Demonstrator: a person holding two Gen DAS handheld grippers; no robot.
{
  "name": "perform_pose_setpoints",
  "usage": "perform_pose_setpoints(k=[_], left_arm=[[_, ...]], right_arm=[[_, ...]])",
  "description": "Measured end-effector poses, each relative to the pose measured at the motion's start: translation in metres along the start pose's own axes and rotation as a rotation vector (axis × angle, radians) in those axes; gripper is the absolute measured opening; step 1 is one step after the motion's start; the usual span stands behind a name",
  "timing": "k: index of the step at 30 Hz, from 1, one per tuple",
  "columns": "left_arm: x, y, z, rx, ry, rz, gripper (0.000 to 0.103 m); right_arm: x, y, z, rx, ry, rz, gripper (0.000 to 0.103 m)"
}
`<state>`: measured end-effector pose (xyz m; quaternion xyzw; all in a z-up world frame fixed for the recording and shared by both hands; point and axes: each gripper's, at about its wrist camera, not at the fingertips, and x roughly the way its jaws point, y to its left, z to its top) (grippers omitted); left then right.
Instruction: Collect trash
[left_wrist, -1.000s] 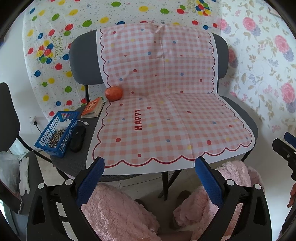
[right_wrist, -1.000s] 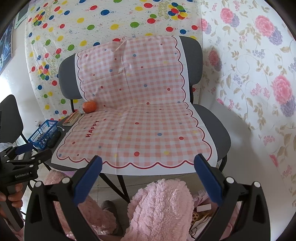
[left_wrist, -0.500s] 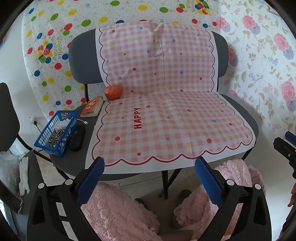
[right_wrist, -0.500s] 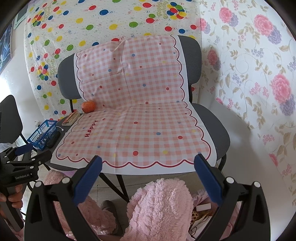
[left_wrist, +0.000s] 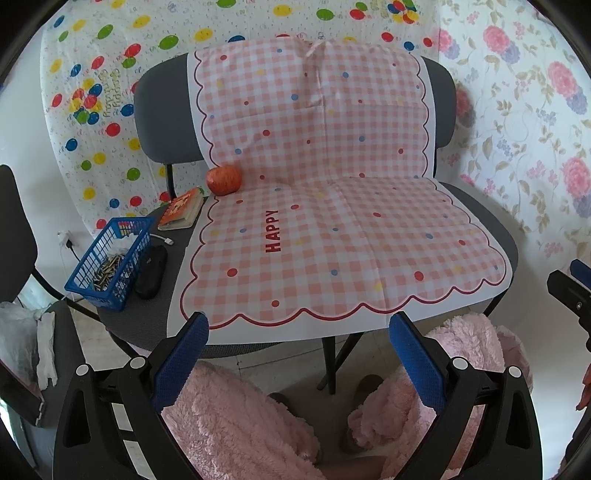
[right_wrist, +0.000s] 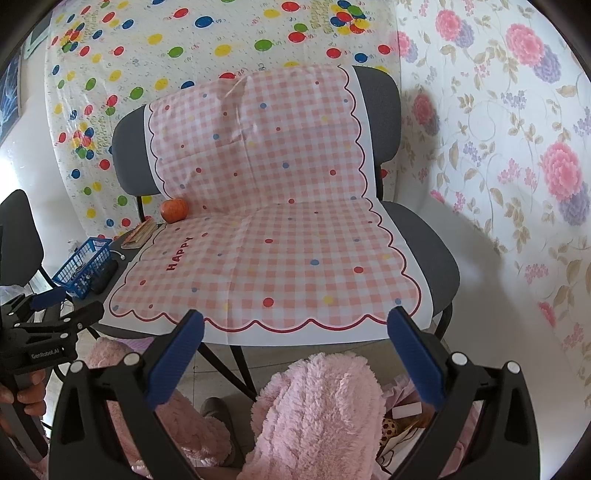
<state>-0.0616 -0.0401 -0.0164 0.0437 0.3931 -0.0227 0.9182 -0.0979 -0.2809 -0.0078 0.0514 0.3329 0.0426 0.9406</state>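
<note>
Left wrist view: left gripper (left_wrist: 298, 339) and right gripper (right_wrist: 295, 338) gape wide, empty, short of the gingham-covered seat (left_wrist: 343, 251). No trash collected; none identifiable.

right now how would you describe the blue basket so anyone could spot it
Find the grey chair seat under the pink checked cloth. On its bare left edge sits the blue basket, beside a black case. It alone is a mesh box, holding small metal bits.
</note>
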Motion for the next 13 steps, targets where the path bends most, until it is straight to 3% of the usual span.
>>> perform_pose_setpoints(k=[13], left_arm=[[0.0063, -0.0050, 0.0022, 0.011, -0.005, -0.004, 0.097]], right_arm=[[0.0021, -0.0091, -0.0058, 0.020, 0.010, -0.031, 0.097]])
